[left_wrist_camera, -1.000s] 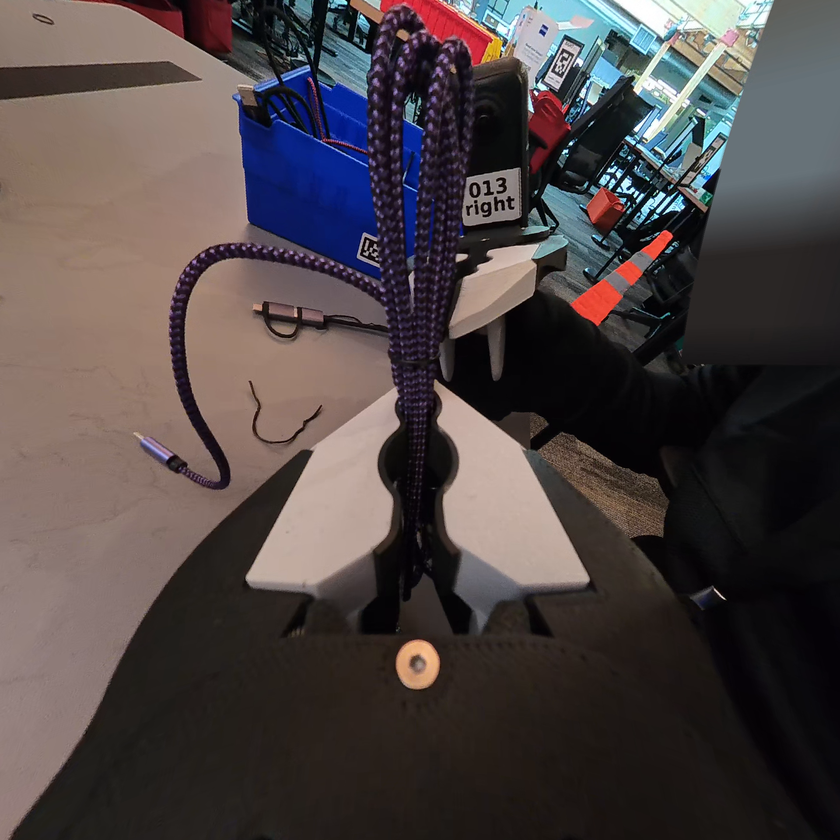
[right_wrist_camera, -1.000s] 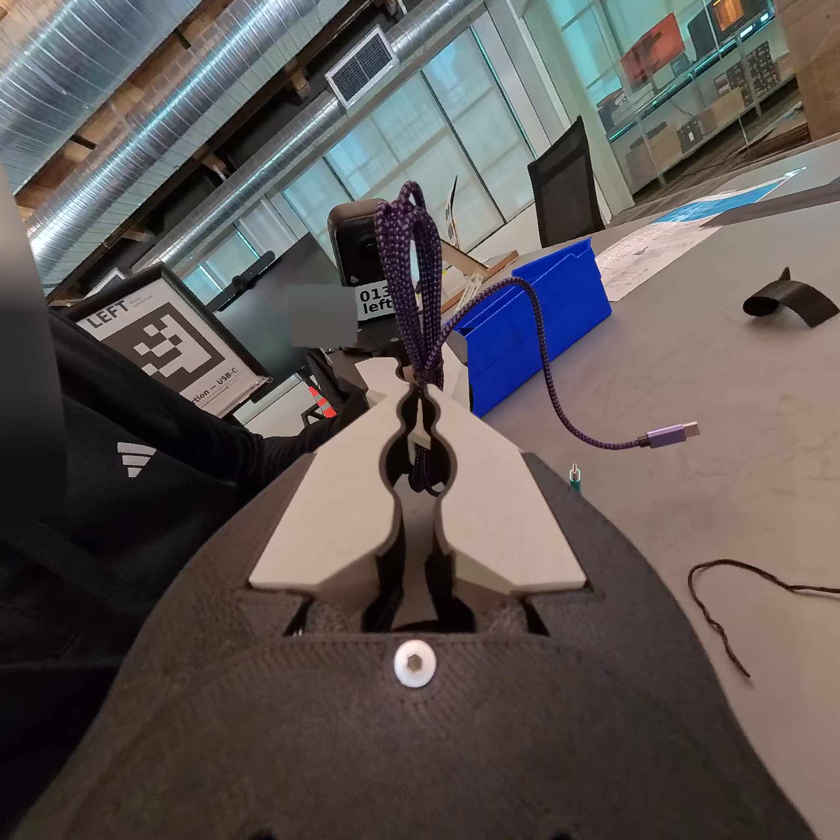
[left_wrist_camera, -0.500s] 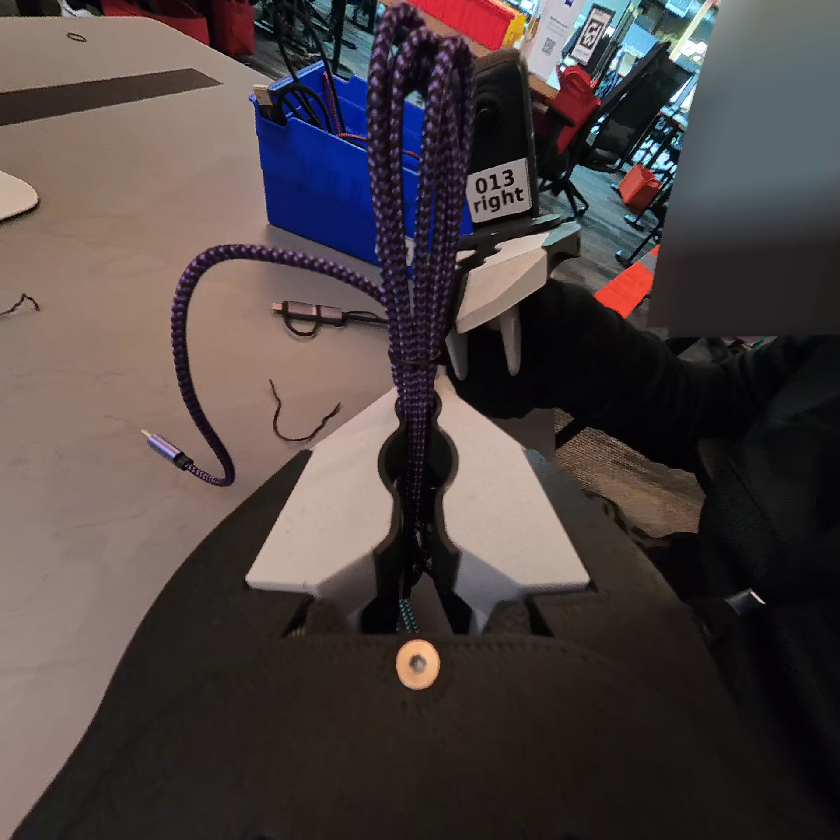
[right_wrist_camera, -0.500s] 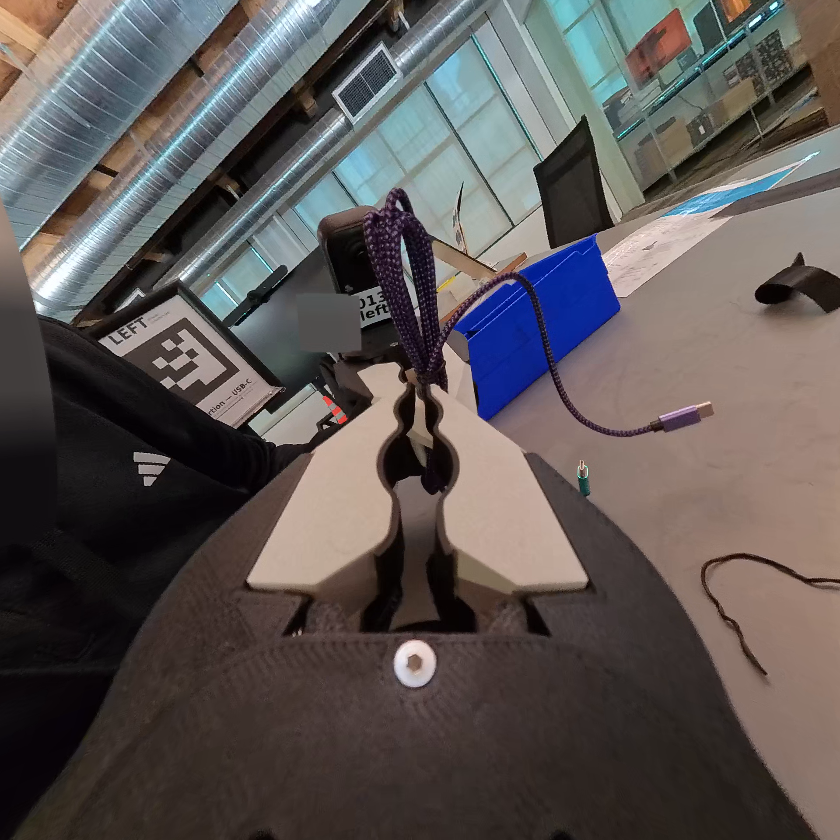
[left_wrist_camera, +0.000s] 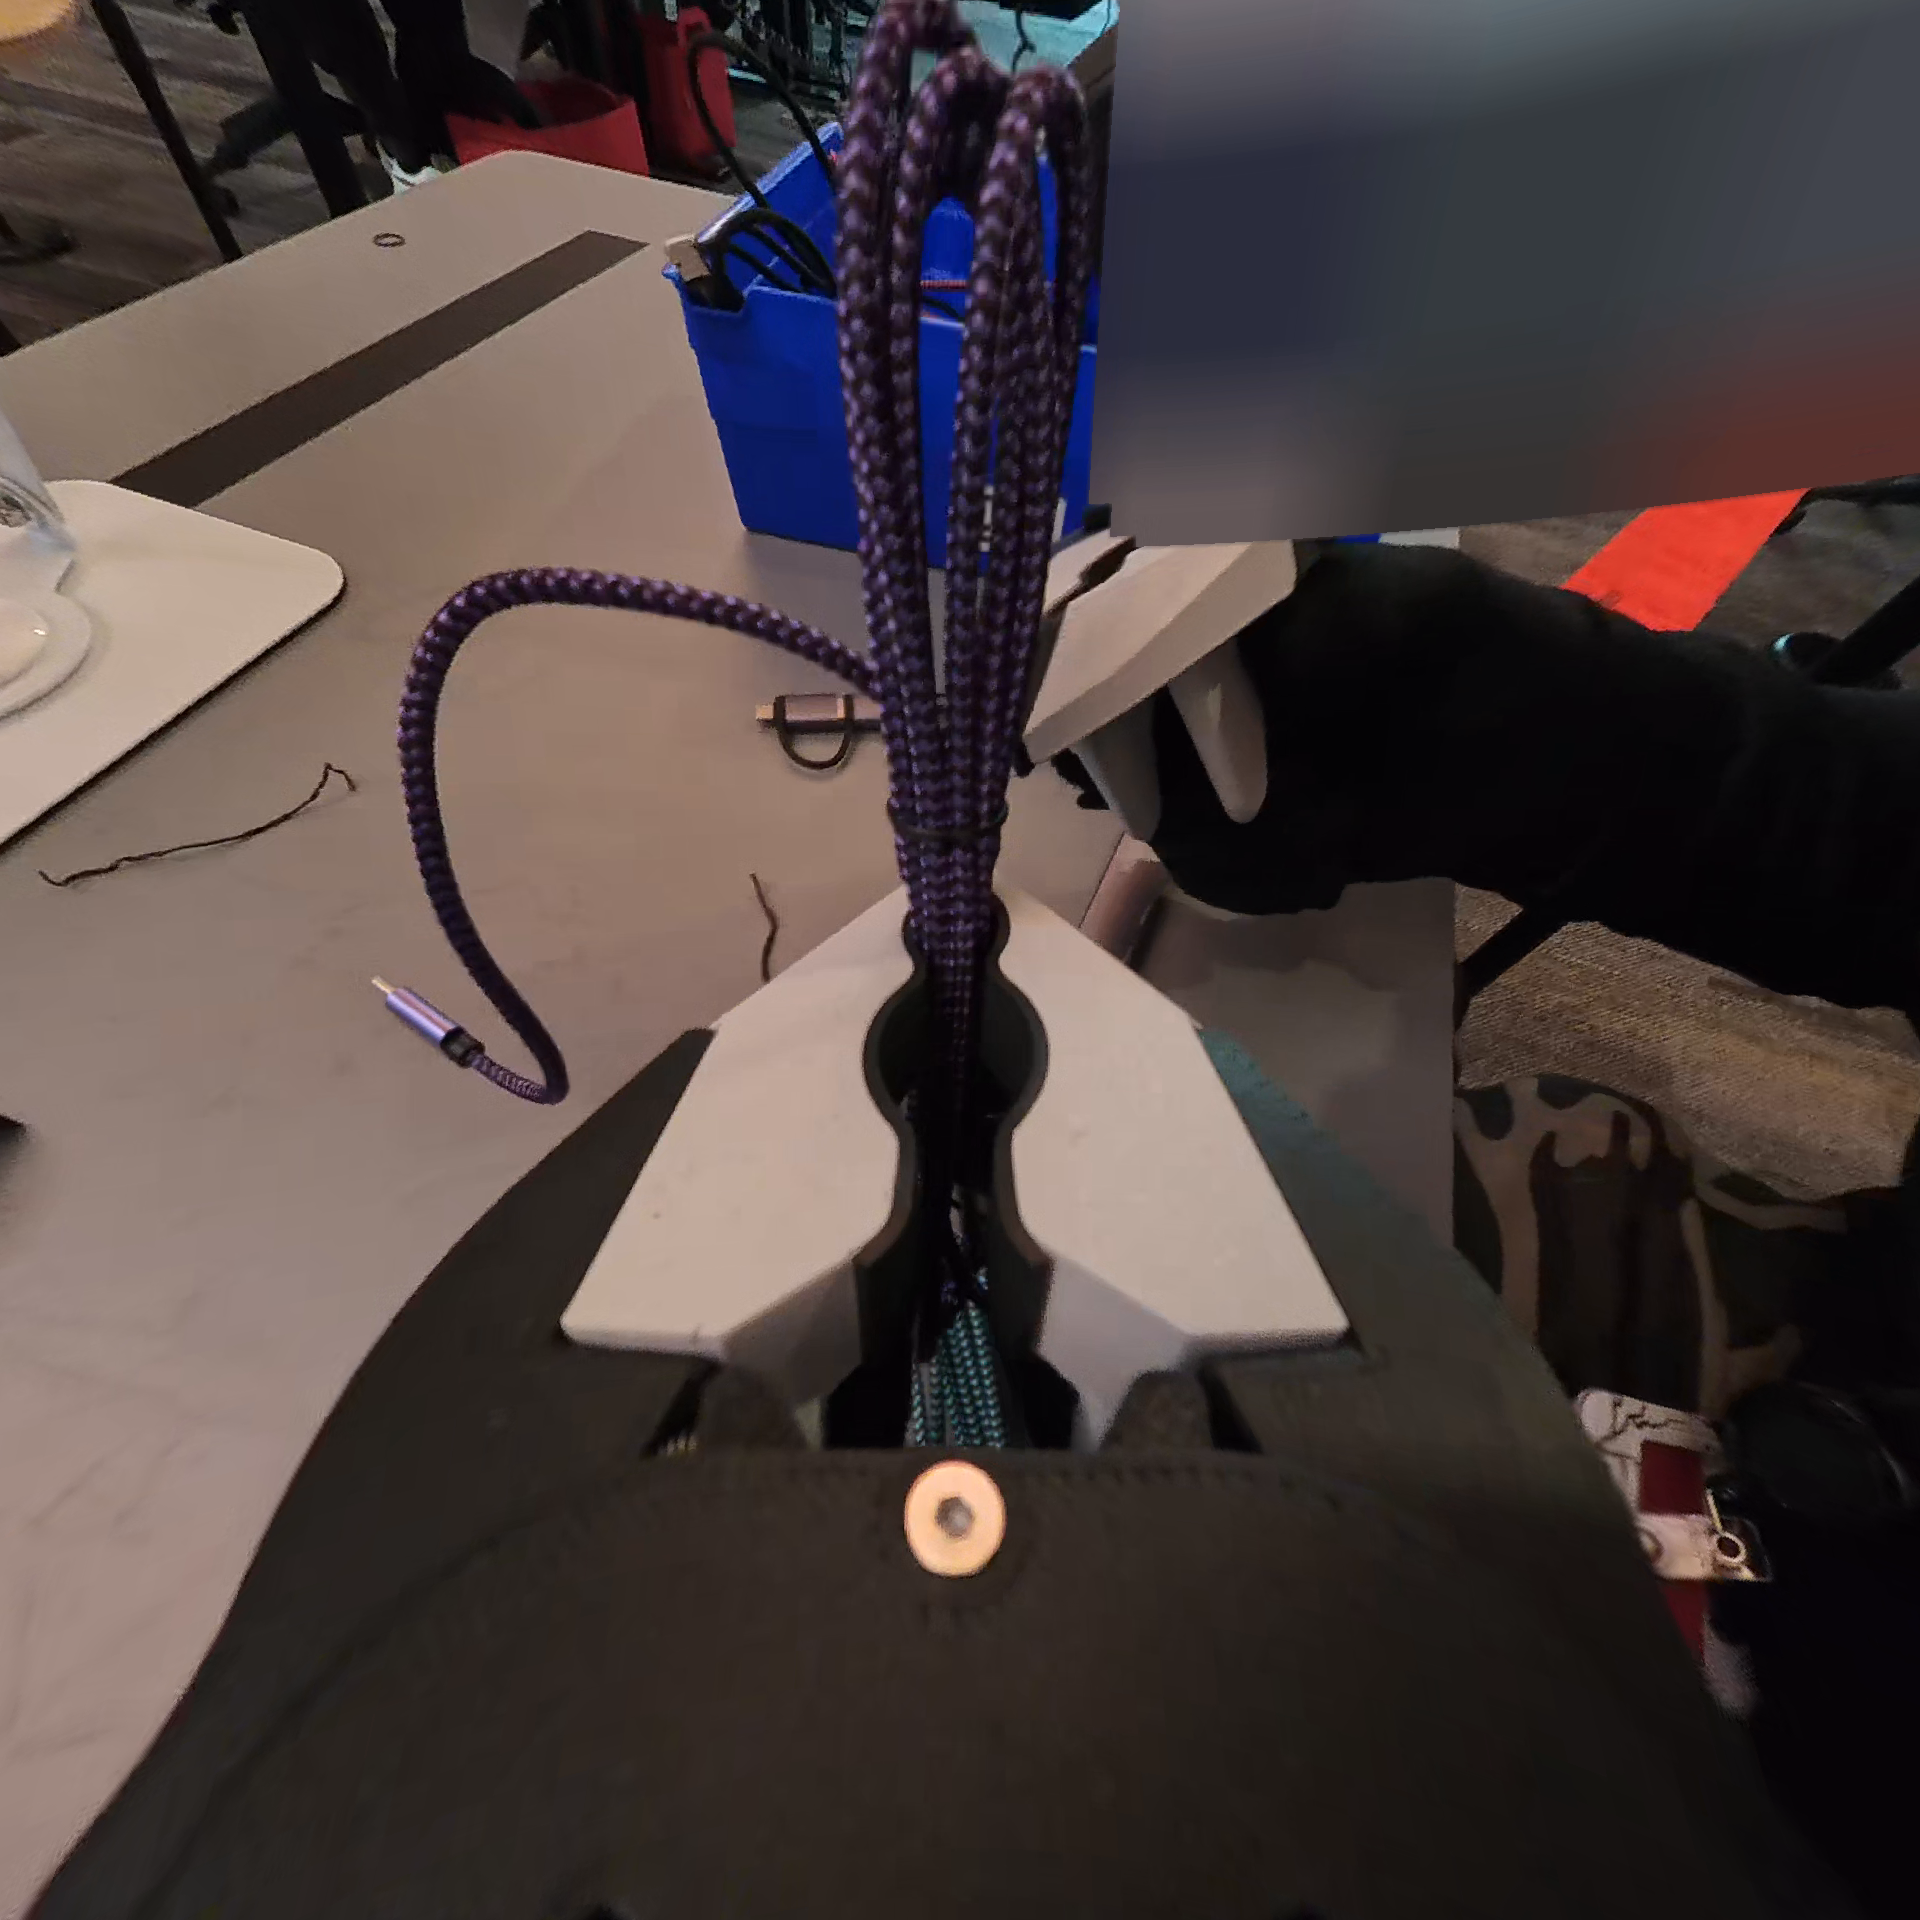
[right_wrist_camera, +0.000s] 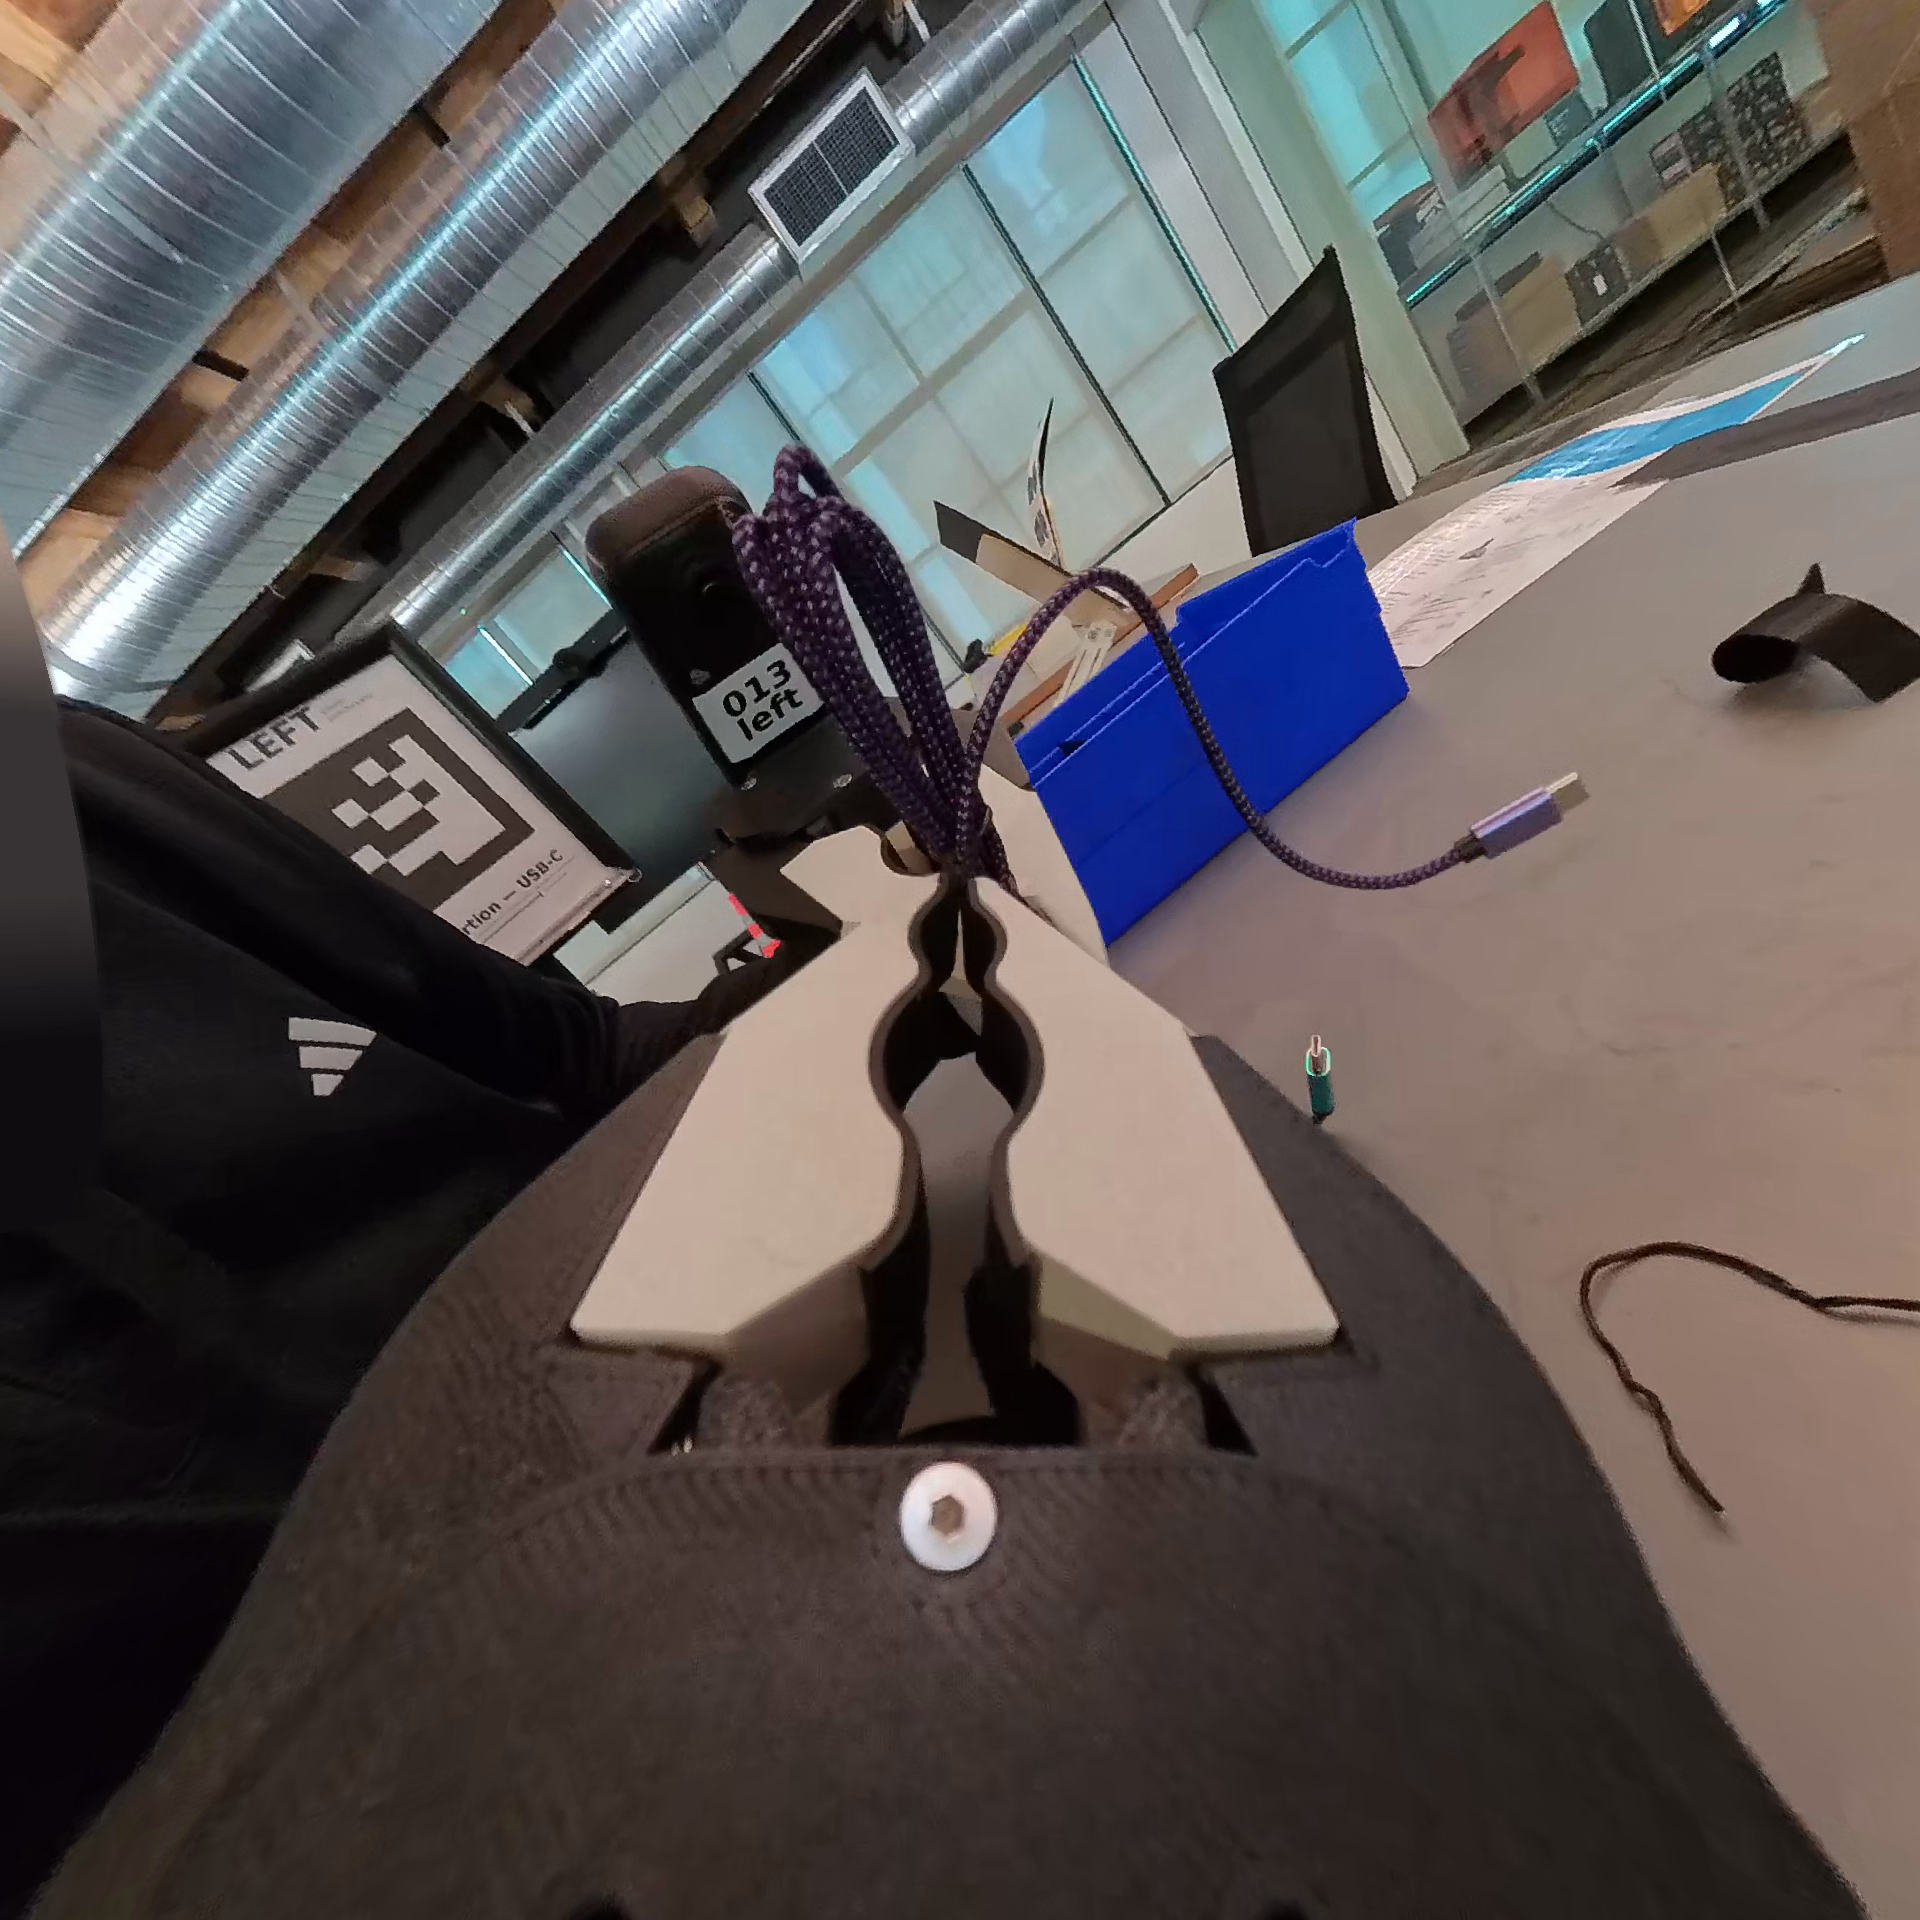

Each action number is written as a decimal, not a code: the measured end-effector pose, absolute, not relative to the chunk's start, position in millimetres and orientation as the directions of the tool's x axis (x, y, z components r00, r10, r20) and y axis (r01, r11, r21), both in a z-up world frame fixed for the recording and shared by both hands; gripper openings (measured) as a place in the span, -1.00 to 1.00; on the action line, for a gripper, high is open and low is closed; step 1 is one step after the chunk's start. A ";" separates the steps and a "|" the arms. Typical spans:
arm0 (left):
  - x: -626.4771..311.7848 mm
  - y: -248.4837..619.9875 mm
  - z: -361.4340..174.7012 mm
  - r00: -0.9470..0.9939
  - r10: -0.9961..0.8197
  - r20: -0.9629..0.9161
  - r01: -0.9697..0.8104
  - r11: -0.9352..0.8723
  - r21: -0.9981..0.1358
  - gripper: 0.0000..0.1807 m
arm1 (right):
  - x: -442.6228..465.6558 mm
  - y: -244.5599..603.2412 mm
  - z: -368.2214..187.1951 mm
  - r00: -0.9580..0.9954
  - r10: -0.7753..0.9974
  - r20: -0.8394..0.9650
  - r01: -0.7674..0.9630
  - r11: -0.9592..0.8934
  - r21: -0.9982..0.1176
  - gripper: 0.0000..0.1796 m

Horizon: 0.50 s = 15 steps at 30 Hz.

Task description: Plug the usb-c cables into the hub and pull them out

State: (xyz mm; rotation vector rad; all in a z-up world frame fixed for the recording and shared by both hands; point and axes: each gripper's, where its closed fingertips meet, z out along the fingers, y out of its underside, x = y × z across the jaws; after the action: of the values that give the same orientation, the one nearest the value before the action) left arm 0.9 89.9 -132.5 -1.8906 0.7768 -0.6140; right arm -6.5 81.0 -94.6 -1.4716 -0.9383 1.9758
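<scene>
A: How far along are we?

B: Early, I'd judge. The left gripper (left_wrist_camera: 954, 935) has its jaws closed on the bundled purple braided USB-C cable (left_wrist_camera: 961, 436); the right gripper (right_wrist_camera: 958, 902) pinches the same bundle.

A: And the hub?

B: Nothing plugged in: its metal plug (left_wrist_camera: 416, 1013) hangs free over the grey tabletop (left_wrist_camera: 260, 1091). I see no hub.

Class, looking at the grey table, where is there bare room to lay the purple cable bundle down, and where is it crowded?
Bare table lies nearer than the purple plug; another patch sits between the white mat and the blue bin. It is crowded around the adapter, the loose threads and the right tool.
</scene>
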 end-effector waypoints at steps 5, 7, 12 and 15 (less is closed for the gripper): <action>6.4 87.5 -125.5 0.633 -0.741 0.224 -0.124 -0.383 -0.915 -1.00 | -7.0 81.5 -93.5 -0.264 0.778 -0.570 0.007 -0.589 -0.808 -1.00; 8.0 86.5 -123.7 0.613 -0.741 0.275 -0.082 -0.405 -0.911 -1.00 | -7.9 81.9 -94.1 -0.249 0.799 -0.548 0.008 -0.564 -0.826 -1.00; 11.7 82.5 -121.7 0.555 -0.744 0.371 -0.023 -0.460 -0.888 -1.00 | -9.5 85.1 -97.8 -0.194 0.858 -0.475 0.010 -0.483 -0.876 -1.00; 14.6 78.3 -120.2 0.498 -0.745 0.445 0.011 -0.507 -0.862 -1.00 | -9.7 86.6 -99.4 -0.143 0.913 -0.383 0.015 -0.385 -0.923 -1.00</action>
State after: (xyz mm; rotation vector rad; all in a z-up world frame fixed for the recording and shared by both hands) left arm 14.6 78.3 -120.2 -1.8691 0.6100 -1.0905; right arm -9.7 86.6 -99.4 -1.4137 -1.0921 1.6159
